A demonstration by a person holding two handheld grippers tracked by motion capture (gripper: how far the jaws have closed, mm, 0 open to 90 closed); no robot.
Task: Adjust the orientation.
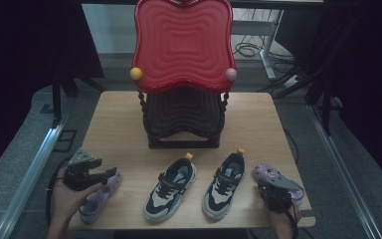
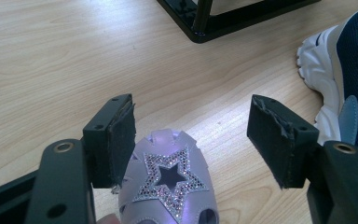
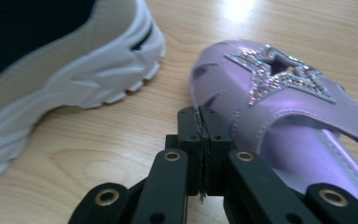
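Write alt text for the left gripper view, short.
The left tool stands open over the toe of a lilac sandal with a glittery star cutout, one black pad on each side of it. The sandal lies on a light wood table; a navy and white sneaker sits at the right edge, a black frame at the top.

A light wooden table (image 1: 119, 124) carries all items. A black-framed stand (image 1: 183, 122) with a red wavy panel sits at the rear centre. Four shoes lie along the near edge. A purple sandal (image 2: 170, 184) with a glittering star lies between the left gripper's (image 2: 191, 135) spread fingers (image 2: 116, 140). Two navy-and-white sneakers (image 1: 170, 189) (image 1: 224, 185) lie in the middle. A second purple sandal (image 3: 279, 107) lies just right of the right gripper's (image 3: 200, 140) closed fingers (image 3: 189, 135), with one sneaker's white sole to their left.
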